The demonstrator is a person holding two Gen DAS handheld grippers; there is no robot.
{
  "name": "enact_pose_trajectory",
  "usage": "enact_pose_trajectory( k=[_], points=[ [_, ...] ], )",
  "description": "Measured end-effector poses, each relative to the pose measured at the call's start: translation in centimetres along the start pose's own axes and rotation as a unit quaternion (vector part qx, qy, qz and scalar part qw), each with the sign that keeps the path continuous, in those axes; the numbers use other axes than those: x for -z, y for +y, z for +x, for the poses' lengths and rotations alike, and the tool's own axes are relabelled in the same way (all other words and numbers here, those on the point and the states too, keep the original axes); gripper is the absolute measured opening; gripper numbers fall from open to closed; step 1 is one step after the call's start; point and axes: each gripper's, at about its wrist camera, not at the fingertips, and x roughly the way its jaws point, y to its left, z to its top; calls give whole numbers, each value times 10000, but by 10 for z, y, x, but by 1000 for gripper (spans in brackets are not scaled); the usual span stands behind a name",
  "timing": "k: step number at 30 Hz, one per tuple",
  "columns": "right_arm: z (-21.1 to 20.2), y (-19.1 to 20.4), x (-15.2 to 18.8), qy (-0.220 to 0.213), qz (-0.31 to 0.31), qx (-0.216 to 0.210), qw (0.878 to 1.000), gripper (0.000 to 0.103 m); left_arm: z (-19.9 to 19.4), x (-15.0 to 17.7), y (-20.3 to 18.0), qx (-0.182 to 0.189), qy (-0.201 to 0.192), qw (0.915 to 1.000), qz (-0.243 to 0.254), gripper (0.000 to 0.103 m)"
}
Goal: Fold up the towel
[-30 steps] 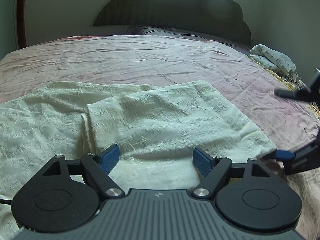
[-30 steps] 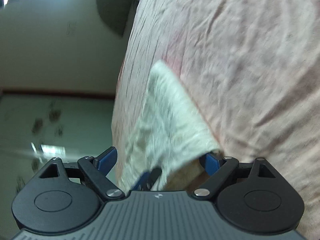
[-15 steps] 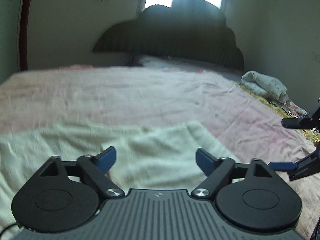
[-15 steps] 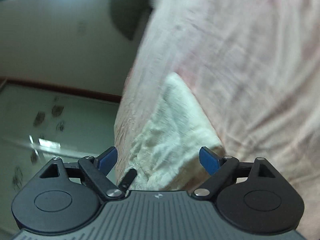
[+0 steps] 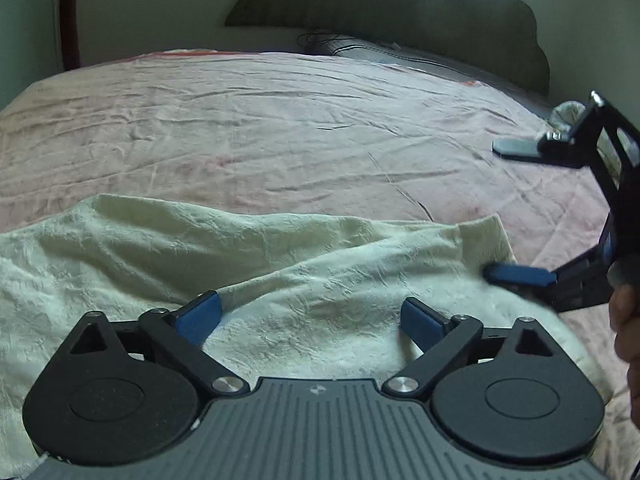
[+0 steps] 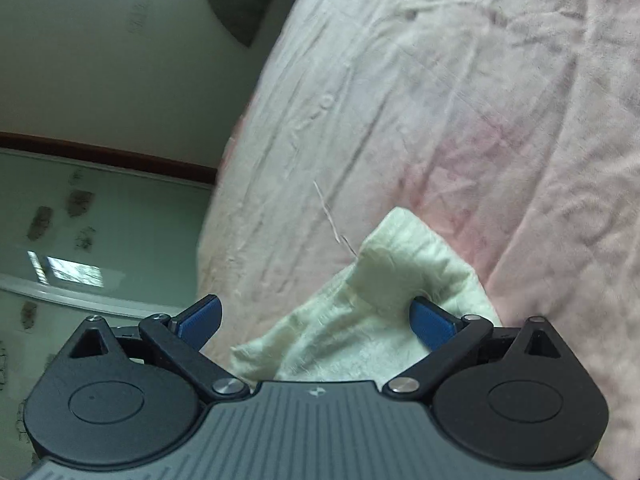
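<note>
A cream towel [image 5: 280, 256] lies rumpled on the pink bedsheet [image 5: 280, 128], with a raised fold running across it. My left gripper [image 5: 311, 318] hovers over its near part, jaws opening, and the pads [image 5: 198, 316] press on nothing. My right gripper [image 5: 491, 208] comes in from the right at the towel's right corner, its lower finger against the cloth. In the right wrist view the towel's corner [image 6: 400, 272] lies loose between the opening jaws of the right gripper [image 6: 316, 318], and one pad [image 6: 432, 320] touches it.
A dark headboard [image 5: 400, 12] and a pillow [image 5: 360, 46] stand at the far end of the bed. A hand [image 5: 626, 320] holds the right gripper. The bed's edge drops to a tiled floor [image 6: 100, 220] left of the right gripper.
The flat folded layer of the towel has bunched into a ridge. Both grippers' jaws have spread wider. The right gripper has moved in to the towel's right corner, which it has let go.
</note>
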Motion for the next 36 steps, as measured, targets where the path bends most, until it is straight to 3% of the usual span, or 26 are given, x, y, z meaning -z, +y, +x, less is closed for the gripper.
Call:
enact_pose_trajectory(
  k=[2, 7, 9, 13, 16, 18, 20, 22, 25, 26, 27, 29, 31, 33, 36],
  points=[
    [-5, -6, -1, -36, 111, -194, 9997, 100, 3, 4, -2, -25, -86, 9999, 79, 101],
    [-19, -3, 10, 55, 196, -36, 9998, 100, 0, 7, 0, 3, -182, 9998, 107, 101],
    [-25, 4, 19, 161, 133, -192, 9996, 100, -4, 8, 5, -104, -122, 9999, -31, 100],
    [-38, 32, 43, 163, -467, -200, 9986, 100, -32, 13, 26, -122, -92, 9991, -398, 94],
    [-44, 64, 73, -94, -1450, 239, 9891, 100, -88, 25, 61, -124, -576, 9951, -789, 96],
    [-36, 95, 111, -137, -2656, 675, 9616, 100, -133, 39, 93, -372, -981, 9887, -1067, 97],
    [-19, 120, 156, -49, -3870, 1002, 9166, 100, -171, 58, 128, -873, -1283, 9791, -1318, 99],
    [8, 140, 215, 42, -5163, 1144, 8487, 100, -207, 78, 170, -1559, -1375, 9631, -1709, 99],
    [46, 158, 298, 338, -6622, 847, 7438, 100, -252, 113, 230, -2335, -1384, 9292, -2508, 98],
    [60, 162, 319, 508, -6946, 756, 7136, 100, -264, 124, 246, -2502, -1362, 9172, -2785, 98],
    [73, 164, 338, 680, -7145, 710, 6927, 100, -276, 135, 259, -2617, -1353, 9063, -3031, 98],
    [93, 168, 367, 989, -7374, 578, 6656, 100, -293, 153, 276, -2748, -1371, 8903, -3364, 98],
    [107, 171, 389, 1198, -7525, 460, 6460, 100, -303, 164, 285, -2804, -1347, 8815, -3552, 98],
    [123, 174, 402, 1279, -7647, 474, 6298, 100, -308, 171, 291, -2720, -1355, 8794, -3665, 98],
    [144, 180, 411, 1145, -7808, 636, 6109, 100, -308, 174, 295, -2588, -1333, 8840, -3659, 98]
  ],
)
